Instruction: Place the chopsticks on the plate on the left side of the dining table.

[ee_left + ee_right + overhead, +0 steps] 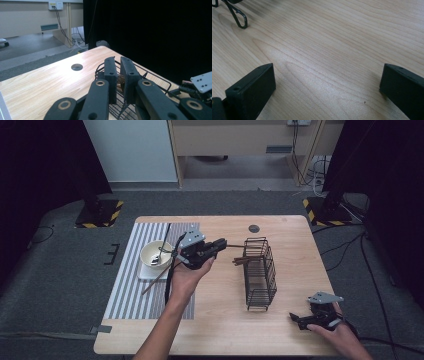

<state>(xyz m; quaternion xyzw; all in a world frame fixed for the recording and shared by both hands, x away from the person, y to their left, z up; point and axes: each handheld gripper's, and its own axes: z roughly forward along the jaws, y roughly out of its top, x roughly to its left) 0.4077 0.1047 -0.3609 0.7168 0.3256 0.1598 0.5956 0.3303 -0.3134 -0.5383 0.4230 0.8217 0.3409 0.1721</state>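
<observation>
Wooden table (220, 320), left gripper (223, 243) jaws clamped on brown chopsticks (242, 260) over black wire rack (260, 275), right gripper (296, 318) jaws wide apart, holding nothing.

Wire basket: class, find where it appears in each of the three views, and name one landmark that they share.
High view: the wire basket stands right of centre on the table.
Left gripper view: low centre, just behind the left gripper, which is shut on a chopstick.
Right gripper view: top left corner, one wire foot, probably the basket's.
Shared landmark: the wooden table.

Black two-jaw tools (220, 244), grey three-cornered plates, brass pivot rivets.
</observation>
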